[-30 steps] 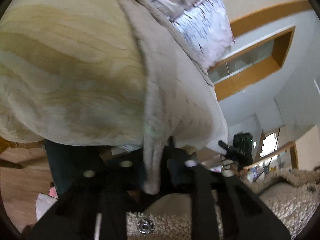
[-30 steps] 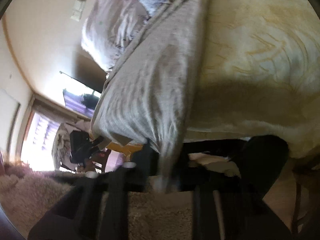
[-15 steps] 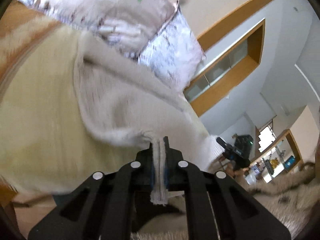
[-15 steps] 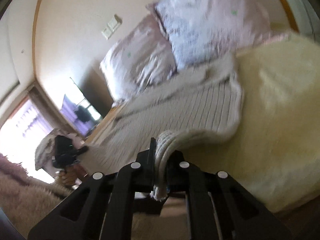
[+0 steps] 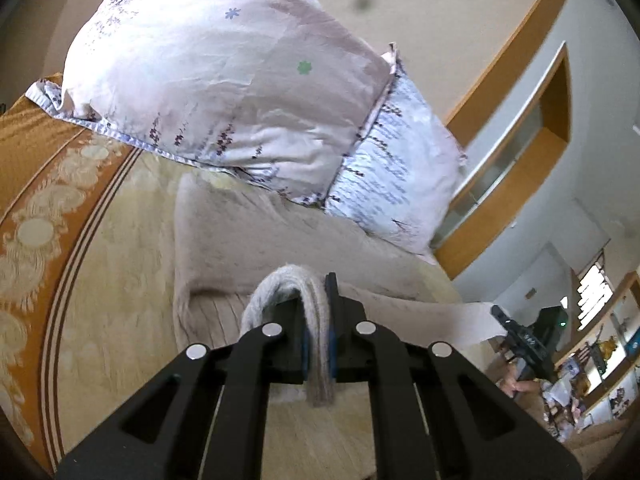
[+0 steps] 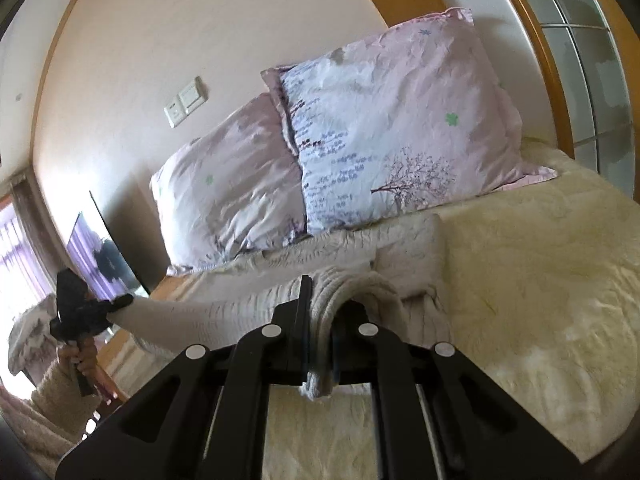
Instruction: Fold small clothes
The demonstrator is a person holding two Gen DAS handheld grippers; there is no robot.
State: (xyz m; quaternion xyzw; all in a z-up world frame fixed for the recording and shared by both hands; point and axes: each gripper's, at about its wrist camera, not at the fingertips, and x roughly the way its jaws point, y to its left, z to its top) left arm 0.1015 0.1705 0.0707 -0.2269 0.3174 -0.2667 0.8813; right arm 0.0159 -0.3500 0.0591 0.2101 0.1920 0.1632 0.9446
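Note:
A beige knitted garment [image 5: 256, 240] lies spread on a cream bedcover [image 5: 120, 280] in front of two pillows. My left gripper [image 5: 318, 320] is shut on the garment's ribbed hem, which loops up over one finger. My right gripper [image 6: 320, 312] is shut on the other ribbed corner of the same garment [image 6: 360, 248]. The cloth stretches taut between the two grippers. Each gripper shows in the other's view: the right one [image 5: 524, 344] and the left one [image 6: 80, 308], held by a hand in a fleecy sleeve.
Two pink and lilac printed pillows [image 5: 240, 80] [image 6: 380, 136] lean against the wall at the head of the bed. An orange patterned border [image 5: 36, 184] edges the bedcover. A wooden-framed glass panel [image 6: 580, 60] stands beside the bed. A wall switch [image 6: 186, 100] is above.
Both grippers have swung up and forward from below the bed edge, carrying the garment's hem over the bedcover. The garment hung down before and now lies laid out flat towards the pillows.

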